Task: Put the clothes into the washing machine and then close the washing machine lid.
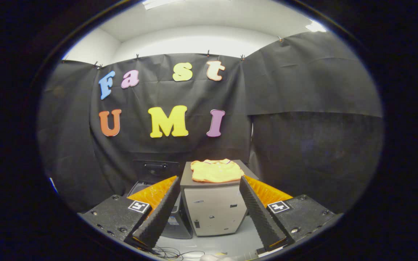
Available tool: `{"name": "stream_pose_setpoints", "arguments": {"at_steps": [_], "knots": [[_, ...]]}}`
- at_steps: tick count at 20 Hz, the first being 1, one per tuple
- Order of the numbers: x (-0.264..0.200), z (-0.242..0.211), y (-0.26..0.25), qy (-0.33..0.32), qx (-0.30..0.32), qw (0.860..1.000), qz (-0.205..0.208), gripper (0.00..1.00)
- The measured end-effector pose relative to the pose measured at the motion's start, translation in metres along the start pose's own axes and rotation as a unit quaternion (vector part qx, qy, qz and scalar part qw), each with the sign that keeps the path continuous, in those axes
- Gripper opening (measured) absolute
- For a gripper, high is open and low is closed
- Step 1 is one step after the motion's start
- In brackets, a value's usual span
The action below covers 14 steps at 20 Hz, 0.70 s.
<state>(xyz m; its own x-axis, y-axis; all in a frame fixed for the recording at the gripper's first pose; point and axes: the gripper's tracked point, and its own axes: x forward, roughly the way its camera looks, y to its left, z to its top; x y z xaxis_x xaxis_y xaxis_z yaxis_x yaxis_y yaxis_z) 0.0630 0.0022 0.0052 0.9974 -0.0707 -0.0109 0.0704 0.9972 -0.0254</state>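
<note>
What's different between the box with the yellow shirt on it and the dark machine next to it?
The pale cabinet has a flat closed top carrying the folded yellow shirt; the dark washing machine beside it has its lid up and nothing seen on it. The cabinet stands taller and lies between the open gripper's fingers, while the machine sits partly behind one finger. Both stand on the floor against the black cloth wall.

Pale cabinet on grey floor, loose cables.

The claw gapes, gripping nothing; a folded yellow shirt (beyond its fingers) lies atop a cabinet.
</note>
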Motion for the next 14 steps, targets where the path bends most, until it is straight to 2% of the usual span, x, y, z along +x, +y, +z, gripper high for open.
{"name": "stream_pose_setpoints", "arguments": {"at_steps": [7, 14], "knots": [[0.102, 0.014, -0.006, 0.021, 0.002, 1.000, -0.009, 1.00], [0.252, 0.024, -0.013, 0.070, -0.028, 0.997, 0.012, 1.00]]}}
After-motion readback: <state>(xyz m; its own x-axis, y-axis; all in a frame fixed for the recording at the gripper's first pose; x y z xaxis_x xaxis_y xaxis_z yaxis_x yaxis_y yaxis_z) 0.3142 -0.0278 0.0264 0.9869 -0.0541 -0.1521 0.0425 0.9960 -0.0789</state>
